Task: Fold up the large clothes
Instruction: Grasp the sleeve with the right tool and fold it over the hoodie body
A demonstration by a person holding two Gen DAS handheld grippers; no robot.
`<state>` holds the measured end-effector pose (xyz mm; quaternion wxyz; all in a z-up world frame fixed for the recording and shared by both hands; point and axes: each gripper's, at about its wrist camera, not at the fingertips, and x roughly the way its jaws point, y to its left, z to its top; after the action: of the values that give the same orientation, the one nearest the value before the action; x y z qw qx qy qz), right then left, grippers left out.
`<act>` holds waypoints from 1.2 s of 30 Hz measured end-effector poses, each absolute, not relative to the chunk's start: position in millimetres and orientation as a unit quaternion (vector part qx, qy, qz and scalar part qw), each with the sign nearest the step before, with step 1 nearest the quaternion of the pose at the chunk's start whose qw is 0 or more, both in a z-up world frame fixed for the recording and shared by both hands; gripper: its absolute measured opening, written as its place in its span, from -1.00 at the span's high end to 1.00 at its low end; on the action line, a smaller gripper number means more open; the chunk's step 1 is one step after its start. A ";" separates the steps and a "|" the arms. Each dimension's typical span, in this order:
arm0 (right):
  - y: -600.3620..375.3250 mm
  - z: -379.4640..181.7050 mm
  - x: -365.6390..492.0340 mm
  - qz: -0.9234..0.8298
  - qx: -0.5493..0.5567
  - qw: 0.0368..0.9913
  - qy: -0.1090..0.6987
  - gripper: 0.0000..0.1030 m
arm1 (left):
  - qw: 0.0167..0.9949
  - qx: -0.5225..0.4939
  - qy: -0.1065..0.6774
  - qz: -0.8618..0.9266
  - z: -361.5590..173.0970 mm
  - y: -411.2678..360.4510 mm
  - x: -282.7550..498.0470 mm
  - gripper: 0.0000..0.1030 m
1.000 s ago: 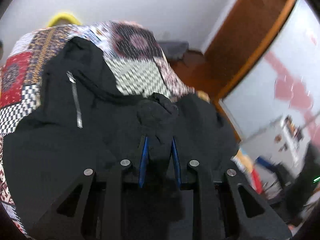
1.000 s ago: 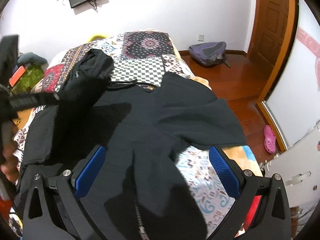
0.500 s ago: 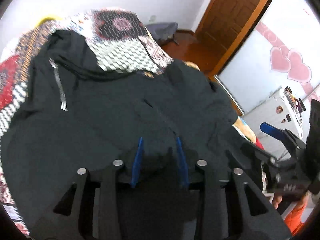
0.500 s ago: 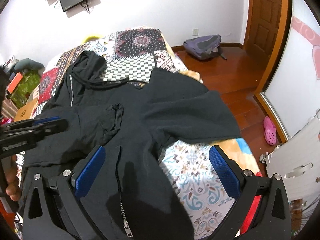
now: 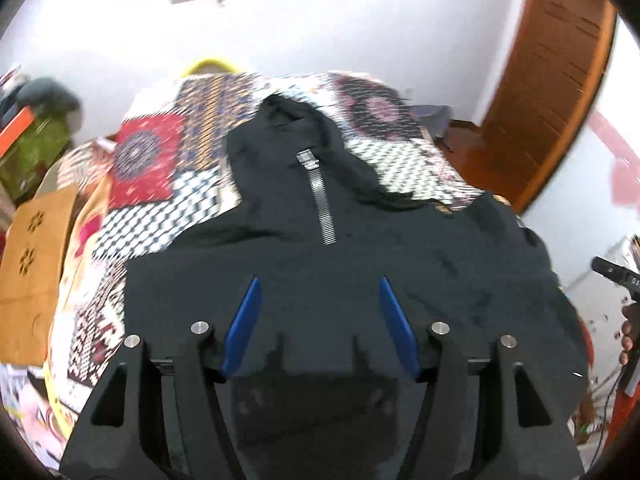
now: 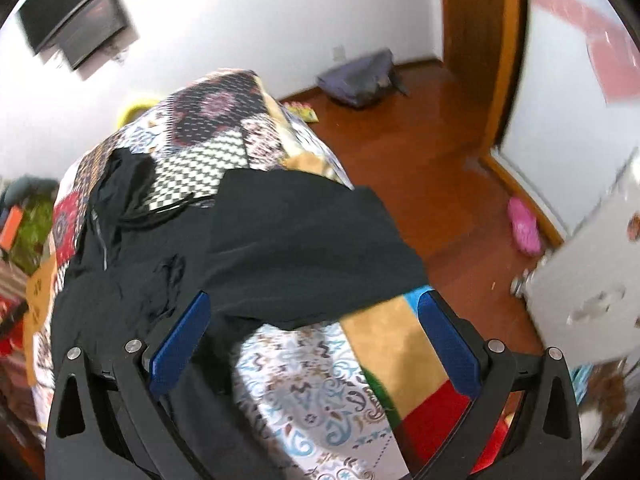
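Observation:
A black zip-up hooded jacket (image 5: 360, 272) lies spread on the patchwork bedspread (image 5: 152, 160), hood toward the far wall and silver zipper (image 5: 320, 200) showing. My left gripper (image 5: 318, 284) hovers over the jacket's body. Its jaws are opening and nothing is between the blue pads. In the right wrist view, one sleeve of the jacket (image 6: 300, 240) lies folded across toward the bed's right edge. My right gripper (image 6: 314, 300) stands wide open above that sleeve's lower edge and the bedspread (image 6: 312, 380), holding nothing. It also shows at the right edge of the left wrist view (image 5: 612, 272), held by a hand (image 5: 628, 336).
The bed's right edge drops to a wooden floor (image 6: 420, 152) with a purple backpack (image 6: 356, 80) and a pink slipper (image 6: 524, 228). A white cabinet (image 6: 592, 280) stands at the right, a wooden door (image 5: 552, 80) beyond. A cardboard box (image 5: 32, 248) sits left of the bed.
My left gripper let go of the bunched black cloth, spread its jaws and drew back over the jacket. My right gripper swung right toward the bed's edge, still open.

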<state>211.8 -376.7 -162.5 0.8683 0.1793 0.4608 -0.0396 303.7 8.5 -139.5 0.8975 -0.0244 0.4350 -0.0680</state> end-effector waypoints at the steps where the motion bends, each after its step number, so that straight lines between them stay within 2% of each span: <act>1: -383.3 -171.2 216.6 -0.040 0.199 0.859 0.471 -0.99 | 0.896 -0.030 0.440 -0.059 -145.5 16.6 304.1 -0.18; 4: -401.5 -197.7 227.7 -0.036 0.263 0.827 0.495 -0.97 | 0.887 -0.046 0.457 -0.039 -163.8 34.6 303.5 -0.18; 6: -413.6 -218.2 234.6 -0.037 0.314 0.800 0.509 -0.87 | 0.882 -0.053 0.467 -0.032 -174.9 42.3 299.6 -0.17; 8: -421.1 -235.4 239.6 -0.030 0.354 0.775 0.523 -0.66 | 0.876 -0.059 0.477 -0.029 -186.9 45.4 298.8 -0.18; 13: -424.2 -250.8 250.9 -0.044 0.374 0.762 0.527 -0.50 | 0.868 -0.070 0.491 -0.029 -203.9 51.1 294.9 -0.18; 15: -422.8 -251.2 257.4 -0.057 0.364 0.766 0.527 -0.33 | 0.866 -0.073 0.493 -0.027 -207.9 54.2 293.9 -0.18; 18: -423.8 -255.2 267.7 -0.085 0.362 0.764 0.527 0.17 | 0.865 -0.080 0.495 -0.024 -210.5 55.3 293.8 -0.18; 20: -427.2 -251.5 267.2 -0.103 0.355 0.769 0.522 0.59 | 0.864 -0.085 0.495 -0.022 -211.4 56.9 294.0 -0.18; 22: -428.0 -242.1 264.5 -0.105 0.345 0.780 0.512 0.79 | 0.865 -0.089 0.494 -0.019 -211.5 58.2 292.5 -0.18; 25: -418.0 -216.8 263.2 -0.111 0.308 0.808 0.489 0.86 | 0.862 -0.092 0.497 -0.020 -214.0 59.3 289.1 -0.18; 36: -352.0 -103.3 258.8 -0.017 0.220 0.885 0.410 0.88 | 0.872 -0.093 0.480 -0.017 -204.5 67.1 274.1 -0.18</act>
<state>258.8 -352.0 -103.3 0.8851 0.2205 0.4096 -0.0174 274.1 67.1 -204.5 0.8719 -0.0931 0.4804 -0.0172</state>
